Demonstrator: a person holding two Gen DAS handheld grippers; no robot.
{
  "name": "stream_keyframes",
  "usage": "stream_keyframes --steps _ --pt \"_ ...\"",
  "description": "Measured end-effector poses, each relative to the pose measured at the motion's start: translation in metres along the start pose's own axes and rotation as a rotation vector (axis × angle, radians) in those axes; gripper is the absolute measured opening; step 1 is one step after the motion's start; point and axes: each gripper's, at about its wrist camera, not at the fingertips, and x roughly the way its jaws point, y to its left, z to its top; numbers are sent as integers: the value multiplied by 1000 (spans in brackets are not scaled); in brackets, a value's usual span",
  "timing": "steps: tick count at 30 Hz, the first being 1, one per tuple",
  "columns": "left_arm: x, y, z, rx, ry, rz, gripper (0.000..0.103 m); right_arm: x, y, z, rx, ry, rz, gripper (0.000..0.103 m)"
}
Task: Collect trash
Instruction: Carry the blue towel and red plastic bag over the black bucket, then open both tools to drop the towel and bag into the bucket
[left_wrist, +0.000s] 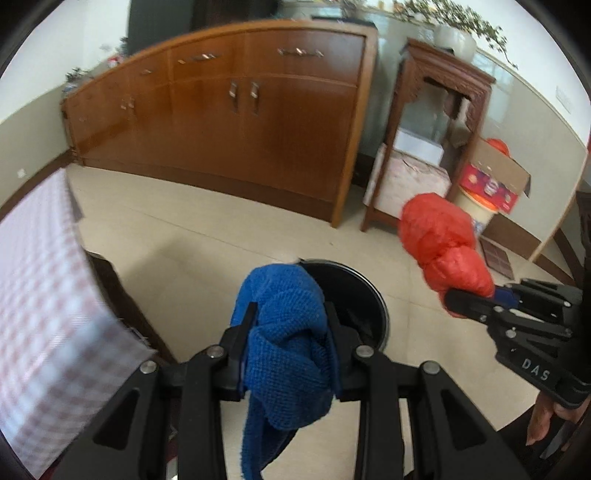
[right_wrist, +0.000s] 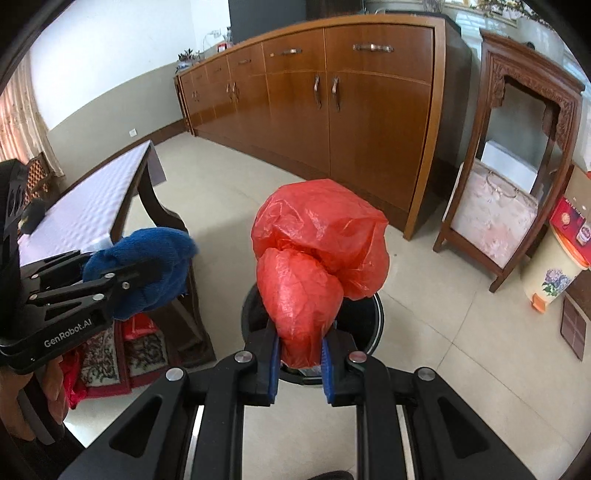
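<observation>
- Red bag (right_wrist: 317, 266) is clamped in the right gripper (right_wrist: 300, 350), right above the black bin (right_wrist: 373, 328).
- Blue cloth (left_wrist: 288, 332) is pinched by the left gripper (left_wrist: 290, 332), near the bin's rim.
- Both should probably be centred over the opening before being let go, so nothing gets dropped on the floor (left_wrist: 207, 236).

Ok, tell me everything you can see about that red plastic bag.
The red plastic bag is thin, crinkled, translucent film bunched into two bulging lobes. The right hand-held gripper is shut on its lower end between blue-padded fingers, holding it in the air above the round black trash bin. Nothing else touches it; the blue knitted cloth hangs apart in the left hand-held gripper.
</observation>
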Motion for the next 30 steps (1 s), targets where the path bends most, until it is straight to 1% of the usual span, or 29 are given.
stream_keyframes --steps 2,8,12,14,18,19,20,21,22,23,24,25,26,28,29,30 --pt "16 -4 -1 8 37 -13 33 12 -8 -2 -7 27 1 19" --pt "58 -6 -4 9 105 -37 33 50 -23 -9 -83 102 5 19" --pt "84 -9 -7 18 152 -57 33 83 -28 -15 -123 154 34 19" --pt "99 -8 -9 19 178 -73 33 103 -29 -17 -135 191 64 19" --pt "134 -4 -14 15 236 -71 34 139 -31 -18 -179 244 82 19" --pt "145 -1 -15 -5 259 -94 35 147 -32 -18 -188 258 88 19" --pt "154 2 -16 -23 276 -136 42 157 -32 -18 -201 275 104 20" --pt "164 4 -19 -40 286 -163 60 167 -31 -20 -226 295 111 22" --pt "168 9 -23 -60 294 -147 72 175 -30 -23 -253 306 77 46" --pt "168 13 -26 -77 291 -129 87 178 -32 -27 -255 306 58 87" --pt "163 18 -30 -92 279 -120 91 176 -34 -31 -246 288 64 98" --pt "158 21 -33 -101 279 -104 95 171 -37 -34 -236 266 52 102" --pt "151 24 -36 -104 275 -83 101 167 -39 -36 -228 260 32 103" --pt "131 25 -41 -85 237 -19 102 158 -40 -38 -211 240 0 103" --pt "119 25 -42 -80 210 11 102 153 -40 -38 -195 230 -31 103" --pt "106 26 -44 -86 178 41 102 145 -41 -38 -165 208 -38 103"
